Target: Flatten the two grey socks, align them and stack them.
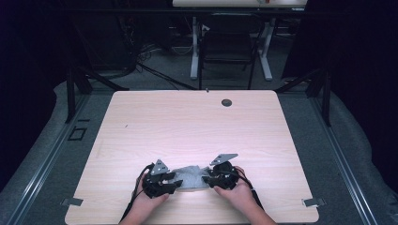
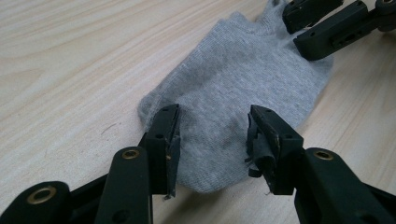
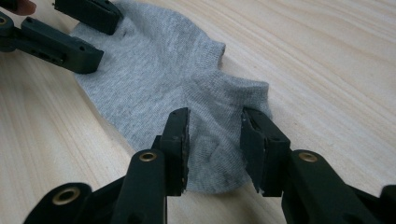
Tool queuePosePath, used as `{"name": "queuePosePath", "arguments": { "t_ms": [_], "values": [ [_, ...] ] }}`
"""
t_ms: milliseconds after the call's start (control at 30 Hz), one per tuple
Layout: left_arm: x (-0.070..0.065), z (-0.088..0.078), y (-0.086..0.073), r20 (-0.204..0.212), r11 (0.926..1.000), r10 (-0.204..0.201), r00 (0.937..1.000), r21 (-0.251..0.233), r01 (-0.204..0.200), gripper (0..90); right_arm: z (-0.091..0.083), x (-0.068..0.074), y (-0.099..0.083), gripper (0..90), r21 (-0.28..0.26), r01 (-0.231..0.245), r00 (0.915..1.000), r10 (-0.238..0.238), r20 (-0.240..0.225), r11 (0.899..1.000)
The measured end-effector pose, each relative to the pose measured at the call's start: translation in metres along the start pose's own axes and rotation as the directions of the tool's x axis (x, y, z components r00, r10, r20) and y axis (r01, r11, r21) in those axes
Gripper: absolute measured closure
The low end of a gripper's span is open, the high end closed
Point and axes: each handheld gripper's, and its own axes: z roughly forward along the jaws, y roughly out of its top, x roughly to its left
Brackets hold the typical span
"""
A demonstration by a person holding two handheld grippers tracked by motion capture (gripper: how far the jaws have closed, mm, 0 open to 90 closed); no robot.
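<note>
A grey ankle sock (image 1: 190,177) lies flat on the wooden table (image 1: 187,122) near its front edge, between my two grippers. My left gripper (image 1: 177,182) stands open at the sock's left end. In the left gripper view its jaws (image 2: 212,126) straddle the rounded end of the sock (image 2: 233,70), with cloth lying between them unpinched. My right gripper (image 1: 205,178) stands open at the other end. In the right gripper view its jaws (image 3: 215,128) sit over the sock (image 3: 154,70) near its cuff. Each gripper view also shows the other gripper's open fingers (image 2: 322,39) (image 3: 60,44) at the far end.
A dark round hole (image 1: 226,102) sits near the table's far edge. Metal brackets (image 1: 72,202) (image 1: 313,202) mark the front corners. A black chair (image 1: 228,47) and a white-legged desk stand beyond the table. Bare wood stretches ahead of the sock.
</note>
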Motion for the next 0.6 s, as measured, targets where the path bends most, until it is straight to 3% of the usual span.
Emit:
{"name": "queuePosePath", "arguments": {
  "t_ms": [233, 333, 467, 600],
  "values": [
    [-0.004, -0.002, 0.002, 0.006, 0.9995, 0.001, 1.0000, -0.032, -0.001, 49.8, -0.004, 0.003, 0.001, 60.6, -0.031, -0.011, 0.9999, 0.011, -0.007, 0.999],
    [-0.005, -0.008, 0.004, 0.005, 0.9987, 0.000, 1.0000, -0.050, 0.001, 48.3, -0.010, 0.007, 0.004, 58.0, -0.051, 0.005, 1.0000, -0.004, 0.004, 0.999],
    [-0.007, -0.021, 0.009, 0.001, 0.9980, 0.004, 1.0000, -0.063, -0.004, 46.2, -0.020, 0.011, 0.007, 54.2, -0.075, 0.034, 0.9992, -0.032, 0.024, 0.997],
    [-0.006, -0.034, 0.007, -0.013, 0.9973, 0.019, 0.9997, -0.071, -0.019, 44.7, -0.030, 0.015, 0.009, 52.5, -0.058, 0.052, 0.9983, -0.050, 0.030, 0.997]
  ]
}}
